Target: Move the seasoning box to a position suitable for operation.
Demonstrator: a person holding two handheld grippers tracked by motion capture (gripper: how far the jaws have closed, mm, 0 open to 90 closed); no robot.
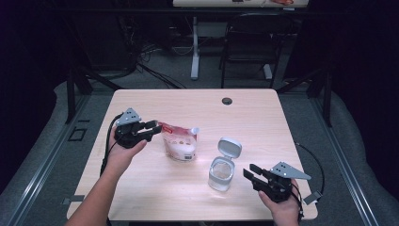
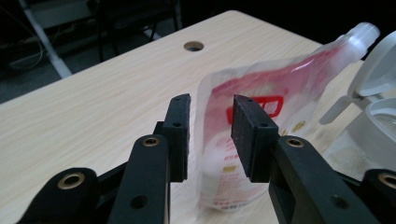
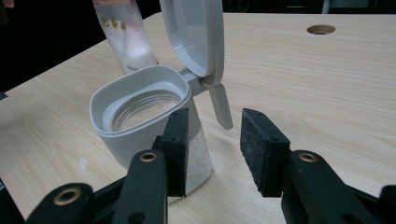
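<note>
A pale wooden table [image 1: 141,197] stands in a dark room, a black chair [image 1: 251,40] and a white desk leg [image 1: 195,47] beyond it at twelve o'clock. At the table's nine o'clock, the left gripper [image 1: 153,126] is held level, pointing across at a red-and-white refill pouch [image 1: 179,141]. In the left gripper view its pads sit apart either side of the pouch's edge, not pressing it. The pouch's print is blurred. At five o'clock the right gripper [image 1: 250,170] rests low, its jaws spread and empty, aimed at a clear jar [image 1: 221,173] with a grey flip lid [image 1: 229,147] standing open at the table's centre. A cable hole [image 1: 227,100] lies near twelve o'clock. The forearms are cut off at the bottom edge.
</note>
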